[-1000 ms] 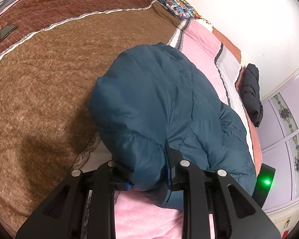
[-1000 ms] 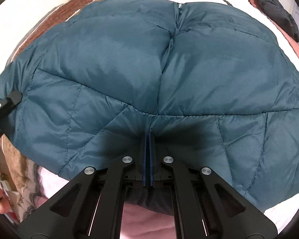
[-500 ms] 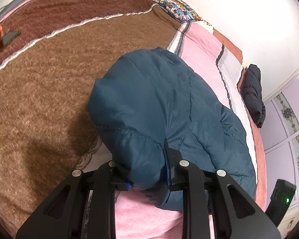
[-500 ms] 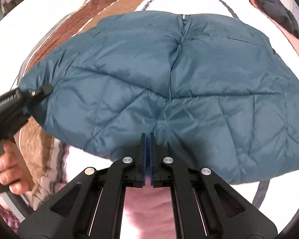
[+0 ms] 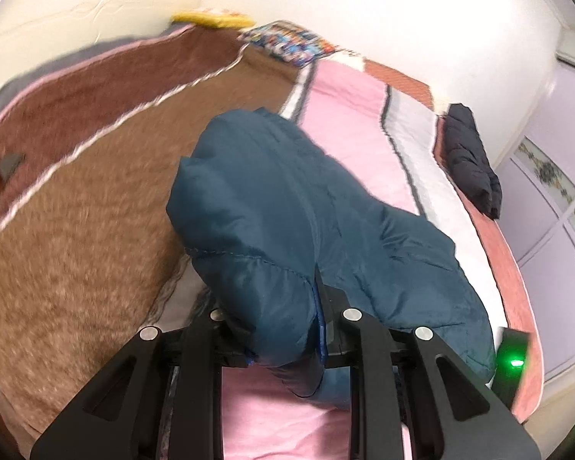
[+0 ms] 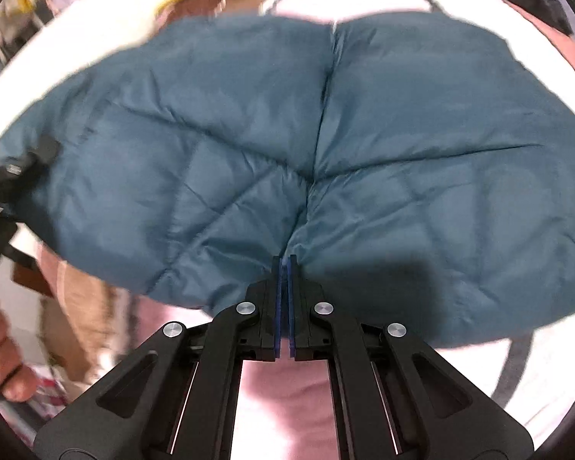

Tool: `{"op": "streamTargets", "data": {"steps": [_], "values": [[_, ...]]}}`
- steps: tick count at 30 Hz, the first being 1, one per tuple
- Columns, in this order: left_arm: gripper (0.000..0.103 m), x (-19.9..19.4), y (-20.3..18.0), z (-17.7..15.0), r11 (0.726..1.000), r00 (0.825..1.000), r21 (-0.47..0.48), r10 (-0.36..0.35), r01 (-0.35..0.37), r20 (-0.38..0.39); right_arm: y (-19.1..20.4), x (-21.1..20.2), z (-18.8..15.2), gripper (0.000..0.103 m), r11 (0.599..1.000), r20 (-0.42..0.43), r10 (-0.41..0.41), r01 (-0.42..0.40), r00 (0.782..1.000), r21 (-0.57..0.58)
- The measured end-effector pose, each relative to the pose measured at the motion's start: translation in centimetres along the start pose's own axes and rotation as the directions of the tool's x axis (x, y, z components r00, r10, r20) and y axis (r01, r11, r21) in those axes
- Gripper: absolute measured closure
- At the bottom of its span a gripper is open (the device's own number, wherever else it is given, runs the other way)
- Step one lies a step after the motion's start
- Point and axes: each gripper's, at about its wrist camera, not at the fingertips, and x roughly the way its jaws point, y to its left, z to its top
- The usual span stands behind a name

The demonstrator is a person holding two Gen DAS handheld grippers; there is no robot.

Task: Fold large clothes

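Note:
A teal quilted down jacket (image 5: 287, 207) lies on a bed and is lifted at its near edge. My left gripper (image 5: 283, 329) is shut on a thick bunched corner of the jacket. In the right wrist view the jacket (image 6: 326, 145) spreads wide, with its centre seam running up. My right gripper (image 6: 284, 268) is shut on the jacket's near hem at that seam. The left gripper (image 6: 23, 168) shows at the jacket's left corner, with the person's hand (image 6: 0, 352) below it.
The bed has a brown blanket (image 5: 76, 230) on the left and a pink striped sheet (image 5: 349, 122) on the right. A black garment (image 5: 471, 161) lies at the far right edge. Patterned pillows (image 5: 287, 42) sit at the head. A wardrobe (image 5: 556, 230) stands right.
Both grippers keep their hold and have lifted and pulled the jacket's near edge; both views are blurred with motion. The left view has tilted up, showing more wall.

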Motion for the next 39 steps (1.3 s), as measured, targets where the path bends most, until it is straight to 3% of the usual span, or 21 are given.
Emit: {"op": "streamTargets", "data": {"steps": [4,7,14,16,18,20,22,26,28,30,34,39], "values": [[0.081,-1.0,-3.4,0.2,0.994,0.999,0.108,0.013,-0.017,0.04,-4.5,-4.3,-0.3,0.099,0.995,0.115,-0.053,0.043,0.992,0.091],[0.082,-1.8,-6.5,-0.1,0.981,0.997,0.194,0.012,-0.026,0.073,-8.6,-4.3,-0.2,0.099,0.976,0.109,-0.129,0.107,0.986,0.189],[0.082,-2.3,-14.5,-1.1,0.937,0.995,0.348,-0.045,0.012,0.088,-10.5,-1.6,0.8,0.099,0.979,0.037,-0.036,0.028,0.999,0.204],[0.082,-2.1,-16.7,-1.6,0.92,0.995,0.392,-0.059,0.023,0.08,-11.5,-3.6,0.5,0.099,0.969,0.095,0.048,-0.07,0.994,0.236],[0.082,-1.7,-19.1,-2.5,0.895,0.995,0.445,-0.07,0.031,0.072,-13.6,-6.3,-0.1,0.099,0.958,0.183,0.045,-0.094,0.982,0.271],[0.082,-1.3,-20.8,-3.4,0.875,0.995,0.483,-0.081,0.042,0.06,-16.2,-7.9,-1.0,0.099,0.936,0.225,0.019,-0.097,0.974,0.338],[0.082,-0.5,-22.9,-4.6,0.851,0.995,0.522,-0.093,0.061,0.035,-19.4,-6.8,-1.6,0.099,0.9,0.178,0.021,-0.097,0.984,0.426],[0.082,1.4,-25.5,-6.9,0.807,0.995,0.583,-0.101,0.088,-0.01,-21.8,-4.5,-1.7,0.099,0.857,0.135,0.141,-0.189,0.981,0.479],[0.082,2.4,-26.9,-8.4,0.781,0.995,0.619,-0.091,0.088,-0.027,-22.3,-4.9,-2.0,0.099,0.823,0.167,0.197,-0.256,0.966,0.508],[0.082,3.3,-27.8,-9.6,0.763,0.995,0.64,-0.086,0.096,-0.046,-23.5,-5.9,-3.0,0.099,0.76,0.22,0.263,-0.342,0.939,0.552],[0.082,4.8,-29.2,-12.1,0.709,0.996,0.699,-0.064,0.09,-0.063,-26.3,-6.6,-4.9,0.099,0.685,0.265,0.284,-0.388,0.922,0.616],[0.082,5.8,-29.6,-14.6,0.657,0.997,0.75,-0.031,0.074,-0.071,-27.0,-6.6,-5.4,0.098,0.673,0.276,0.281,-0.394,0.919,0.626]]}}
